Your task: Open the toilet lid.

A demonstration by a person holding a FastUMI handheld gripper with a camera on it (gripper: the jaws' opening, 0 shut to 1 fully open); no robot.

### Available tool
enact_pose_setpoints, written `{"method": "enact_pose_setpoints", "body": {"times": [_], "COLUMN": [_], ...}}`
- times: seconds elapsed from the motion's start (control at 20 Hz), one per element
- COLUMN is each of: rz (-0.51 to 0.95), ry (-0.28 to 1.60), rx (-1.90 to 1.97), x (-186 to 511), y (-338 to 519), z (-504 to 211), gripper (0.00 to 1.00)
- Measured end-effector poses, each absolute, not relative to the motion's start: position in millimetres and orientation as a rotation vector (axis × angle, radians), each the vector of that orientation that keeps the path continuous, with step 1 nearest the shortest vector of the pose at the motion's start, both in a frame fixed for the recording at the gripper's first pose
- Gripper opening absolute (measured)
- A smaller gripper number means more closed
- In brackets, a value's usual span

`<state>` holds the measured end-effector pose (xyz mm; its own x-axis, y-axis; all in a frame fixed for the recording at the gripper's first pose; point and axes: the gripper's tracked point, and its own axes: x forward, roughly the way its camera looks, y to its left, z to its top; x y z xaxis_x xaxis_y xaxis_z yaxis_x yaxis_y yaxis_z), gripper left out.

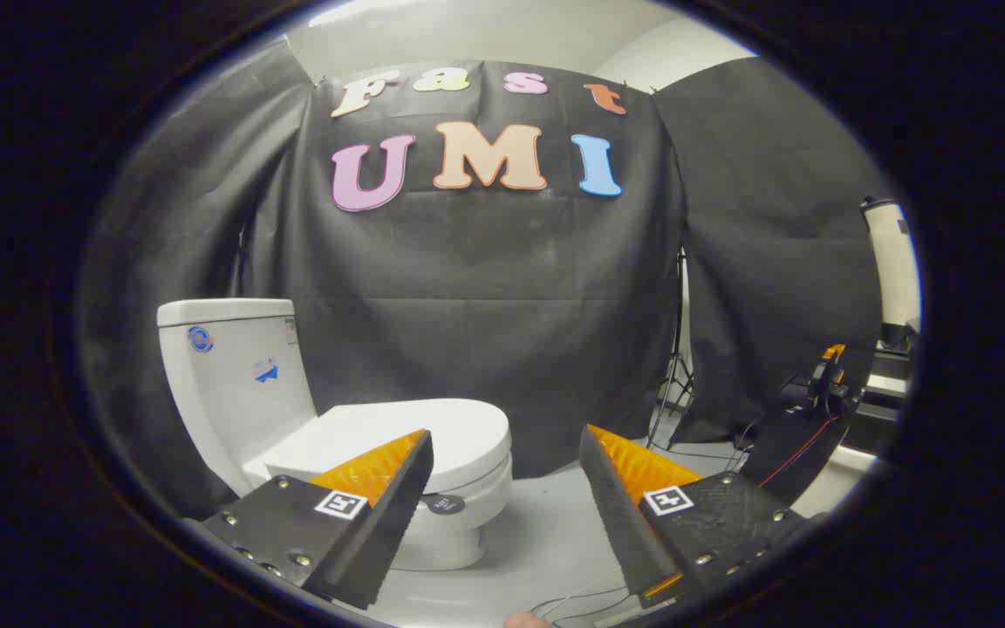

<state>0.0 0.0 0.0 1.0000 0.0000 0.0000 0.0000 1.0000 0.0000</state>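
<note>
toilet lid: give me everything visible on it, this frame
The toilet lid is white, smooth and glossy, like plastic, with a rounded front. It lies flat and closed on the bowl, hinged end by the tank. The gripper is open; one finger overlaps its front edge in view, contact unclear.

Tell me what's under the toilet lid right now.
The toilet lid lies shut on the seat, so only the bowl's outer rim shows beneath it. The bowl's inside is covered. The gripper is open, its fingers short of the lid.
</note>
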Motion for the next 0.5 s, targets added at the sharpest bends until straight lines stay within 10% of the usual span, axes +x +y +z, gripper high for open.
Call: {"method": "enact_pose_setpoints", "body": {"times": [0.5], "rz": [0.009], "ry": [0.006], "rx": [-0.008], "x": [6.7], "y": [7.1], "z": [-2.2], "gripper": [0.99]}}
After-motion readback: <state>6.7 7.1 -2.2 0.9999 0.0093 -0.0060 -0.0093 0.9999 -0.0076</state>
